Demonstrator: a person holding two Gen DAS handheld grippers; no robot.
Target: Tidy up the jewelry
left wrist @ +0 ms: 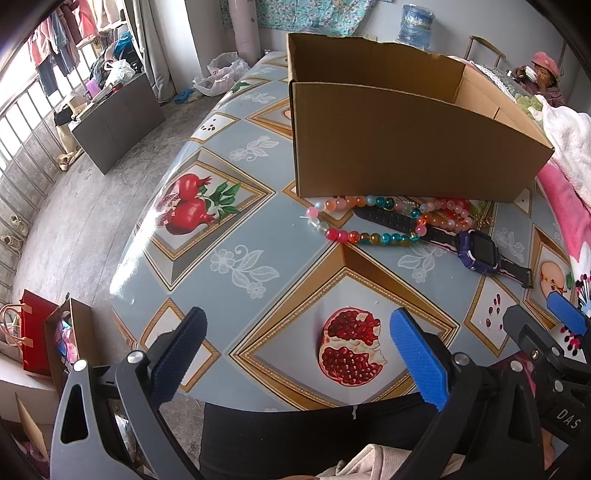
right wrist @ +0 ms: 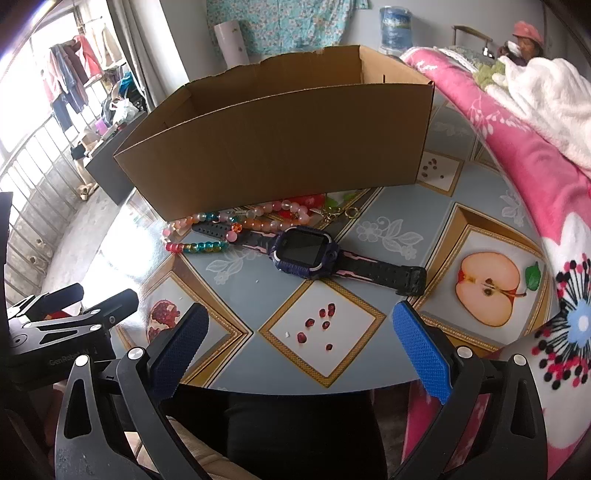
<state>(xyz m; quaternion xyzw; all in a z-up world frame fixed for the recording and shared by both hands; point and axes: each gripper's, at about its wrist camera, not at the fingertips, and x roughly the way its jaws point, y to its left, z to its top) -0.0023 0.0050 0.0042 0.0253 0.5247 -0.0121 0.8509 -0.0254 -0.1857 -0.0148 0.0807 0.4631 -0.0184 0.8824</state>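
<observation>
Right wrist view shows the right gripper [right wrist: 297, 341] and left gripper [left wrist: 299, 352] both spread wide and empty, the smartwatch [right wrist: 304, 254] and bead strings [right wrist: 236, 225] lying just before the cardboard box [right wrist: 280, 147], so grasping probably comes next.

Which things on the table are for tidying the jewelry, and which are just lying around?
For the job:
bead necklace
watch
gold keyring
cardboard box
left gripper and right gripper, both open

Just lying about:
pink blanket
white towel
water jug
</observation>
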